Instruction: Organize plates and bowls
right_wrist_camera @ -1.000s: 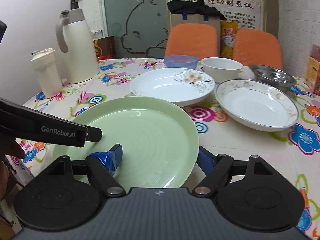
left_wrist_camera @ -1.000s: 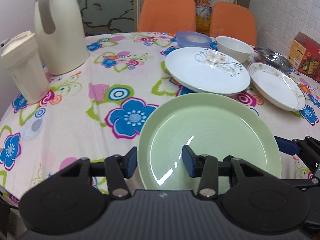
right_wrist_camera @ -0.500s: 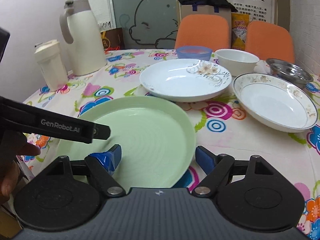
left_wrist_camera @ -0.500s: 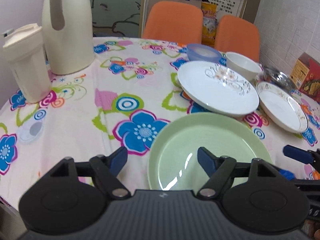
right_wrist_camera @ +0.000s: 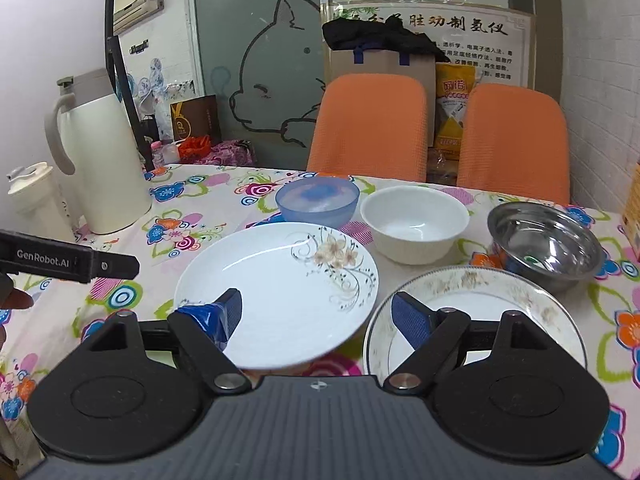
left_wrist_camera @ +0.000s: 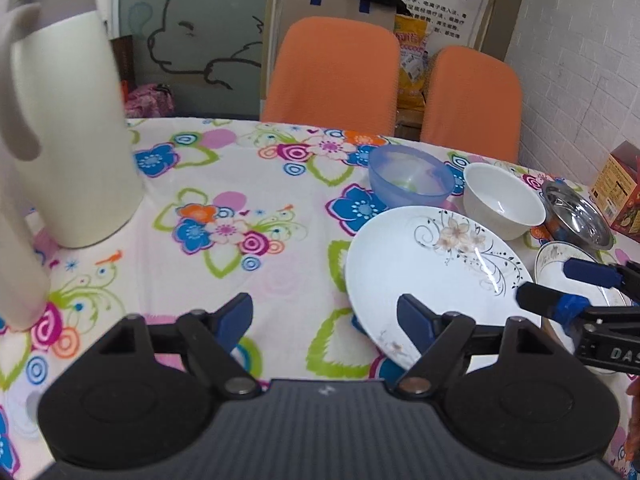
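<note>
A white plate with a flower print [left_wrist_camera: 436, 276] [right_wrist_camera: 280, 288] lies on the flowered tablecloth. A gold-rimmed white plate [right_wrist_camera: 476, 320] lies to its right. Behind them stand a blue plastic bowl [right_wrist_camera: 318, 200], a white bowl [right_wrist_camera: 414, 222] and a steel bowl [right_wrist_camera: 546, 240]. My left gripper [left_wrist_camera: 325, 316] is open and empty above the cloth, just left of the flower plate. My right gripper [right_wrist_camera: 316, 312] is open and empty, over the near edges of both plates; its fingers [left_wrist_camera: 560, 304] show in the left wrist view. The green plate is out of view.
A cream thermos jug [right_wrist_camera: 102, 164] and a cream lidded cup [right_wrist_camera: 34, 196] stand at the table's left. Two orange chairs [right_wrist_camera: 368, 124] stand behind the table. A red box [left_wrist_camera: 620, 196] sits at the far right by the brick wall.
Both grippers have moved forward off the green plate, which has dropped out of view. The left gripper has opened wider. Both now face the white plates and bowls.
</note>
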Tool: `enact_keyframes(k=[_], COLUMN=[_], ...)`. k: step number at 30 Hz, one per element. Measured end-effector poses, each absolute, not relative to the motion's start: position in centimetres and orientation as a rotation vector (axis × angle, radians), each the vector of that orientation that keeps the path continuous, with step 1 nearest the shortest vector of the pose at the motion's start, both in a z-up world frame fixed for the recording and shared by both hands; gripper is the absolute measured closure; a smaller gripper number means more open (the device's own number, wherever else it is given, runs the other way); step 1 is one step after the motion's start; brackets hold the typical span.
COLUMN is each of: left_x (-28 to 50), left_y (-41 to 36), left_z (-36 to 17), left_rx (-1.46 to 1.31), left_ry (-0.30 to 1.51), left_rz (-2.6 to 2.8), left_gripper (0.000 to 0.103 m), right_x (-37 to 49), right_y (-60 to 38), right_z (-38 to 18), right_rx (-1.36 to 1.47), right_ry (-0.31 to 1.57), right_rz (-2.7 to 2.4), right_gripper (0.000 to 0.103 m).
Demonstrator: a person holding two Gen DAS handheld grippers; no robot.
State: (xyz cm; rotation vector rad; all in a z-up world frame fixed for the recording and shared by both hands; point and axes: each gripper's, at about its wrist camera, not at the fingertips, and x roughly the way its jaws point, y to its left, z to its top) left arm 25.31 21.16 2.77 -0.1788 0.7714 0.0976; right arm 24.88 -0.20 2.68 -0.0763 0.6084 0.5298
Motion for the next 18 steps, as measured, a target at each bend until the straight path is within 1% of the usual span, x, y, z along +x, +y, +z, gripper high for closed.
enact_keyframes(k=[4,8,10,13,18], left_x=[29.1,29.8,29.8,29.7,29.6], left_y=[20.7,21.2,21.7,22.4,23.2], left_z=[1.6,1.3,1.0,0.7,0.3], left_rx=[-0.163,-0.155,-0.147,-0.154,-0.166], left_ry=[0.828,0.82,0.823,0.825,0.834], left_rz=[0.096,0.1,0.112,0.123,0.137], left_gripper=[0.023,0.023,0.023,0.023,0.023], right_x=[29.4,31.5,31.9,31.9,32.4], right_y=[1.8,2.8,3.5,4.3,5.4], right_z=[1.1,-0.3,-0.8,-1.1,-1.0], right_rx=[-0.14,-0.152,-0.164,-0.177,-0.116], right_ry=[0.673,0.74,0.761,0.756,0.749], right_rz=[0.538,0.566,0.579,0.545,0.607], right_gripper=[0.034,0.034,0.032,0.032,0.032])
